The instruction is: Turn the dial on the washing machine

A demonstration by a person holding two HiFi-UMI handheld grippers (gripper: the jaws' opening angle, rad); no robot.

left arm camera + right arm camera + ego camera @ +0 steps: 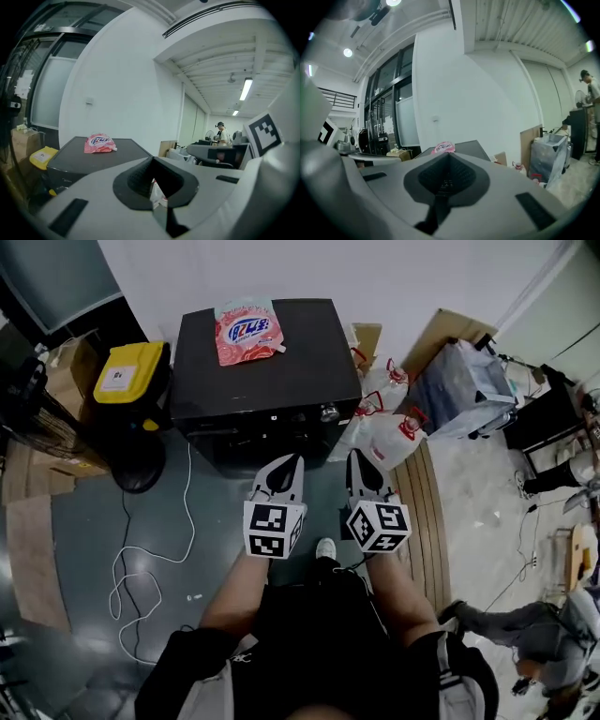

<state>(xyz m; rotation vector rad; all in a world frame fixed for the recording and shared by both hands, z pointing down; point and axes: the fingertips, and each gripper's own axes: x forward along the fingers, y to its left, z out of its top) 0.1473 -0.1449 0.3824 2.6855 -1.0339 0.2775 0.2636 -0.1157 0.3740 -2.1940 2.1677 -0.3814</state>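
Note:
A black washing machine (262, 362) stands against the white wall, with a pink detergent pouch (246, 332) lying on its lid. A small silvery dial (328, 412) sits at the right end of its front panel. Both grippers hover side by side in front of the machine, short of touching it. My left gripper (294, 459) has its jaws together and nothing in them. My right gripper (354, 456) is also shut and empty, just below and right of the dial. The left gripper view shows the machine (93, 157) and pouch (98, 143) beyond the shut jaws; the right gripper view shows the pouch (443, 147) too.
A yellow-lidded bin (131, 373) stands left of the machine. White plastic bags with red handles (389, 432), cardboard (450, 329) and a grey bag (464, 385) crowd its right side. A white cable (141, 549) loops over the floor. A person (534, 634) crouches at lower right.

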